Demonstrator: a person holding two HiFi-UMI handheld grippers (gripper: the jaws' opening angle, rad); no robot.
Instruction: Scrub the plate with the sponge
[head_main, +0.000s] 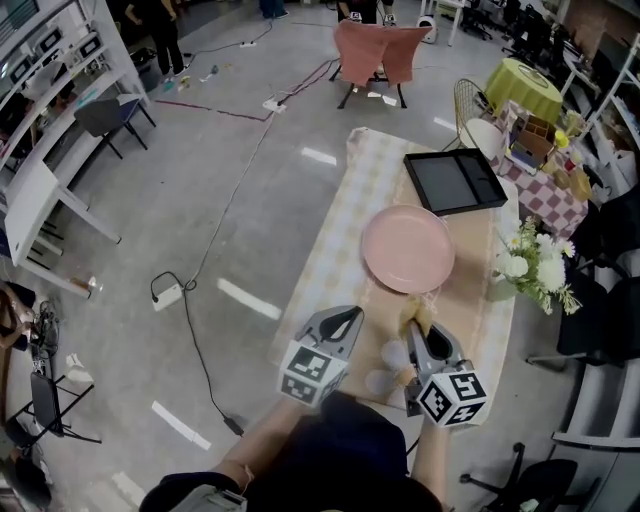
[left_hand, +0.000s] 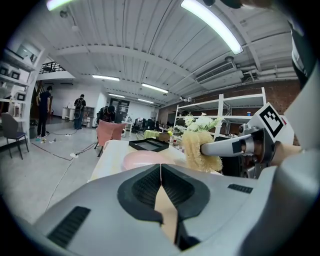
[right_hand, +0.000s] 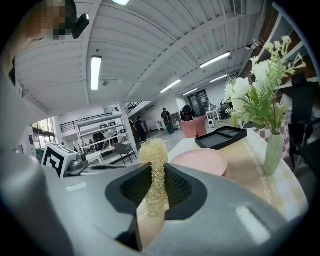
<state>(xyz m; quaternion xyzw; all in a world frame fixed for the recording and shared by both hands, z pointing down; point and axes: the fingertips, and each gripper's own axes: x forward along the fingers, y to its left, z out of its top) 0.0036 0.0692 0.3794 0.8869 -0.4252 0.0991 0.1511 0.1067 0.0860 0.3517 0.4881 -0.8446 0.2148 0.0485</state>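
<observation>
Right gripper (right_hand: 157, 176) is clamping a fluffy yellow sponge (right_hand: 154, 156): its two jaws are pressing on the sponge from either side, and the frizzy top is bulging out above them. Left gripper (left_hand: 160, 173) is hovering just to the left of it with its jaws pressed together and nothing between them. Both are being held on the near side of the pink plate (head_main: 408, 248), their tips pointing toward it. The sponge is hanging raised just short of the plate's near rim, and it is not touching the plate.

The plate is lying flat and bare on a long table (head_main: 335, 235) covered by a pale checked cloth. Just beyond the plate's far rim, a black tray (head_main: 455, 180) is sitting on the same table, slightly to the right. To the right of the plate, a bunch of white flowers (head_main: 535, 265) is standing upright in a pale green vase (right_hand: 272, 152) near the table's right edge.

Well beyond the plate, past the far end of the table, a pink-draped chair (head_main: 375, 50) is standing on the grey floor (head_main: 200, 200). To the left of the plate, cables (head_main: 215, 235) are trailing across that floor, and white shelving (head_main: 40, 70) is lining the far left side.
</observation>
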